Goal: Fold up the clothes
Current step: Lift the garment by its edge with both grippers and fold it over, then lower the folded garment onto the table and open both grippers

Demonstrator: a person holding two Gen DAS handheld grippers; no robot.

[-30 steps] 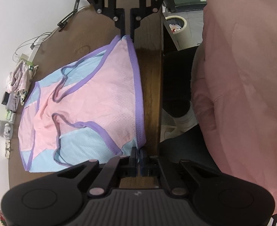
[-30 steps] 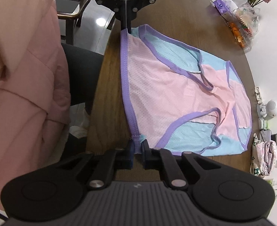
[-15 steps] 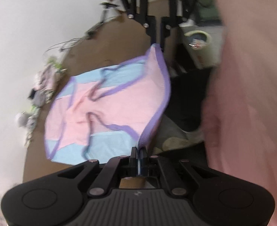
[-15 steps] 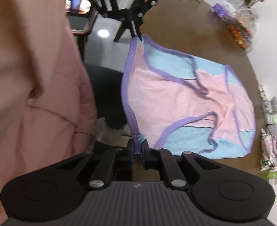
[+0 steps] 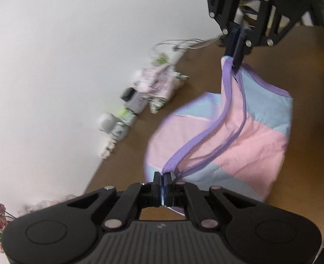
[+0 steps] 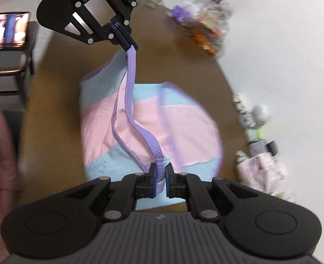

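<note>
Tabletop (image 6: 56,70) room is ample toward the near edge; clutter (image 5: 139,101) lines the wall side. Pink-and-blue underwear (image 6: 139,118) hangs mid-fold, far half on the wood, apparently not yet laid flat, though blur obscures it. Left gripper (image 5: 162,179) and right gripper (image 6: 160,171) each pinch the purple waistband (image 6: 132,77).

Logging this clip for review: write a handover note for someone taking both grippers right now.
Left gripper: shut on one end of the purple waistband of the pink and blue underwear.
Right gripper: shut on the other end of it.
The waistband edge is held above the brown table, carried over the rest of the garment, which lies on the table.
Done: both corners gripped, first fold started.
Left: lay the edge down, release, finish folding.
</note>
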